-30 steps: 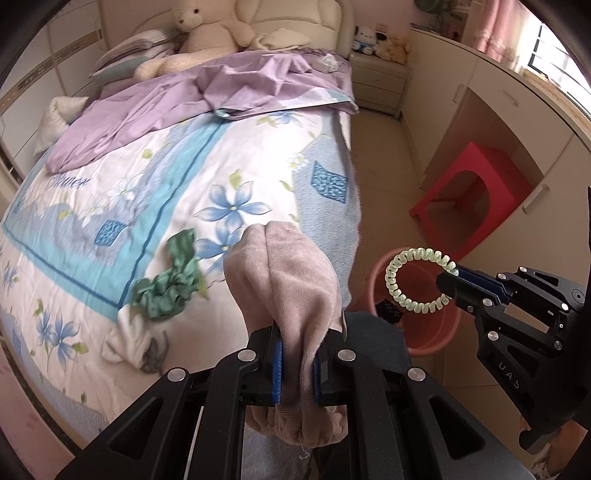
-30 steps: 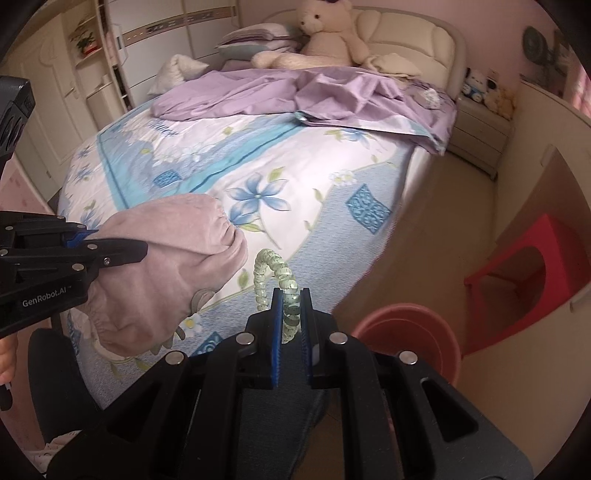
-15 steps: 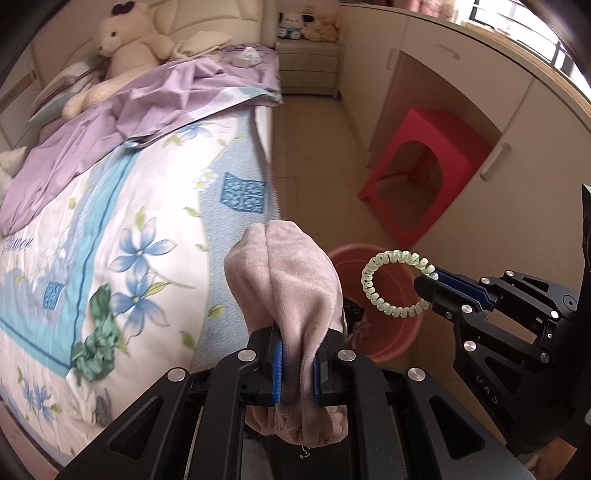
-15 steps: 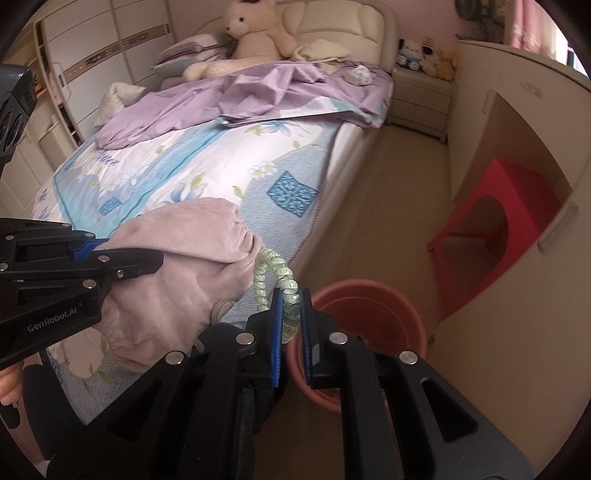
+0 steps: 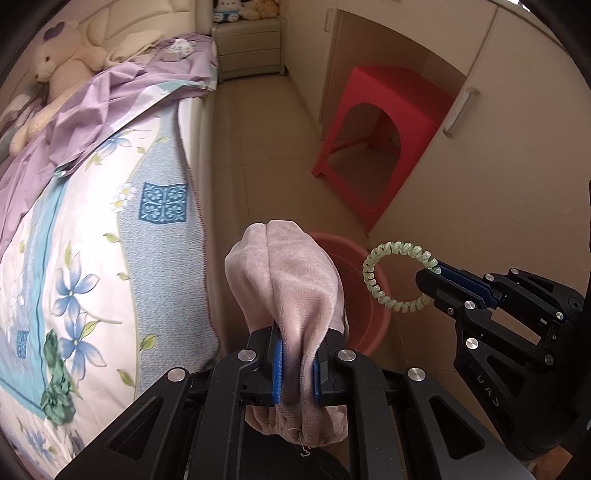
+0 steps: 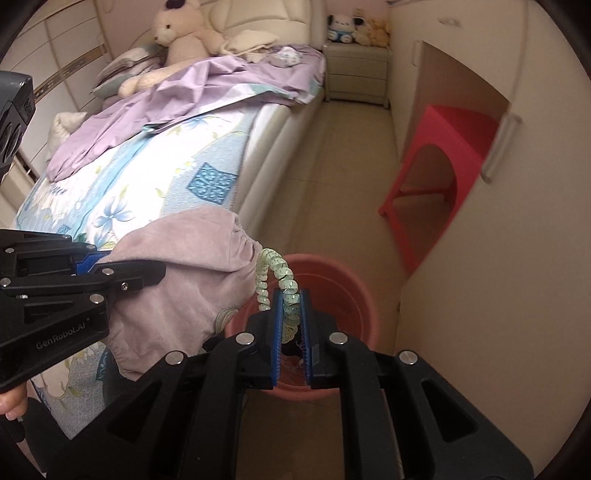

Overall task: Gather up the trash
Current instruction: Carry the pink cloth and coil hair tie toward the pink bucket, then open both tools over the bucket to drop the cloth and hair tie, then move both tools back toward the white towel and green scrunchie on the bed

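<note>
Bedroom floor (image 6: 343, 155) of pale tile runs between a bed and a wall of cream cupboards (image 5: 517, 155). Along one side the bed (image 5: 110, 229) carries a flowered blue-and-white cover, with a rumpled purple sheet (image 6: 177, 99) toward the headboard and a cream teddy bear (image 6: 177, 33) against the pillows. A red plastic stool (image 5: 388, 122) stands in a recess of the cupboards, and a small nightstand (image 6: 356, 70) with soft toys on top sits at the far end of the aisle.

On the floor just beside the bed's foot corner stands a round red bucket (image 6: 354, 291). Something dark and something pinkish lie at its bottom, seen between the right fingers, too hidden to identify.

The left hand-held gripper (image 5: 297, 369) is clamped tight on a bundle of soft pink cloth (image 5: 291, 288), which bulges out past the fingertips and hangs partly over the bucket's near rim in the left wrist view. A crumpled green cloth (image 5: 57, 387) lies on the bed cover near its edge.

The right hand-held gripper (image 6: 291, 328) is closed on a pale green spiral hair tie (image 6: 275, 273), pinching one part of the loop while the rest arches free above the bucket's mouth. The two grippers sit close together, cloth and hair tie nearly touching. A fingertip of the person (image 6: 13, 404) shows at the lower left edge of the right wrist view.
</note>
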`<state>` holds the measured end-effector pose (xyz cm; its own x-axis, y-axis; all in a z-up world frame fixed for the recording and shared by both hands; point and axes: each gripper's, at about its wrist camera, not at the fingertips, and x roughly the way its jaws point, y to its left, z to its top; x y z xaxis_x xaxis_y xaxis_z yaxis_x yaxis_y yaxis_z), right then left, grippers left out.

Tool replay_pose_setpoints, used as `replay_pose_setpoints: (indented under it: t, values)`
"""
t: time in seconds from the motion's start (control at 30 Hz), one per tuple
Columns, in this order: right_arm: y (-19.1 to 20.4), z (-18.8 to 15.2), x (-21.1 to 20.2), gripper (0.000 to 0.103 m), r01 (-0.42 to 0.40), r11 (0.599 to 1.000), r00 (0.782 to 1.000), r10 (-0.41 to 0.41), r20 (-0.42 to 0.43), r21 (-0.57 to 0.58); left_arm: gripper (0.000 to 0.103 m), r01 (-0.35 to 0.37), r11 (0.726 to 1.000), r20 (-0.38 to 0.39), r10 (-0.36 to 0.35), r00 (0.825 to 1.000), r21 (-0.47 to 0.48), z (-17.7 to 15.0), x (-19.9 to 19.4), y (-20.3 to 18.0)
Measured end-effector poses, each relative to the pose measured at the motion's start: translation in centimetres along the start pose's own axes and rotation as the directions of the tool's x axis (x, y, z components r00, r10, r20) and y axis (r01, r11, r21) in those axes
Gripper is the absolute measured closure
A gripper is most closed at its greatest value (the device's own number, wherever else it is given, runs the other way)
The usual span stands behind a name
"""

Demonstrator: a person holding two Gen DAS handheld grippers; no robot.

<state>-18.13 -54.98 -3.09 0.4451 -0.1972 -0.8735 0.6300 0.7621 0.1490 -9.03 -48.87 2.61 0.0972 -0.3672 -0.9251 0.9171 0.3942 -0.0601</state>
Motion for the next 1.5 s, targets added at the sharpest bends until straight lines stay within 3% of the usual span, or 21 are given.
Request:
replay_pose_setpoints:
  t: [0.27,0.4,0.47,0.63,0.93,1.03,1.1,1.33,1.4,1.5]
  values:
    - [-3.4,-1.2,1.3,0.094,0.015,0.998,1.000,-0.013,-0.022,0.069,0.086,-0.014,0.998,-0.043,0.016,0.999,0.055,1.5,3.0,-2.5]
    - [-4.3,-1.7,2.0,0.094,0.025,0.996,0.999,-0.022,-0.037,0.083,0.071,-0.029,0.997,-0.050,0.033,0.998,0.075,1.7,4.1,-3.1]
    - [-4.8,-2.0,2.3,0.094,0.028,0.995,0.999,-0.024,-0.044,0.092,0.054,-0.040,0.996,-0.044,0.044,0.998,0.084,1.8,4.3,-3.4]
    - [-5.2,-2.5,3.3,0.094,0.025,0.995,0.998,-0.018,-0.064,0.100,0.043,-0.058,0.994,-0.037,0.062,0.997,0.095,1.9,4.7,-3.2]
    - [-3.4,-2.3,5.0,0.094,-0.003,0.998,0.996,0.009,-0.090,0.069,0.038,-0.081,0.995,-0.030,0.083,0.996,0.056,1.6,4.5,-1.3]
    - [-2.7,-1.9,5.4,0.087,-0.001,0.999,0.996,0.005,-0.089,0.051,0.035,-0.087,0.996,-0.026,0.088,0.996,0.037,1.4,4.3,-0.6]
    - [-2.3,-1.7,5.6,0.077,0.005,0.999,0.996,-0.001,-0.088,0.045,0.032,-0.094,0.995,-0.021,0.094,0.995,0.025,1.2,4.1,0.0]
    - [-0.9,-1.2,5.3,0.077,0.009,1.000,0.998,-0.007,-0.070,0.028,0.023,-0.098,0.995,-0.004,0.098,0.995,-0.013,0.5,3.2,1.8]
    - [-0.4,-1.0,5.1,0.062,0.014,1.000,0.998,-0.013,-0.057,0.023,0.017,-0.097,0.995,0.005,0.097,0.995,-0.027,0.2,2.8,2.4]
    - [0.6,-0.8,4.9,0.062,0.005,1.000,0.998,-0.005,-0.056,0.004,0.013,-0.097,0.993,0.015,0.099,0.995,-0.061,-0.5,1.9,3.7]
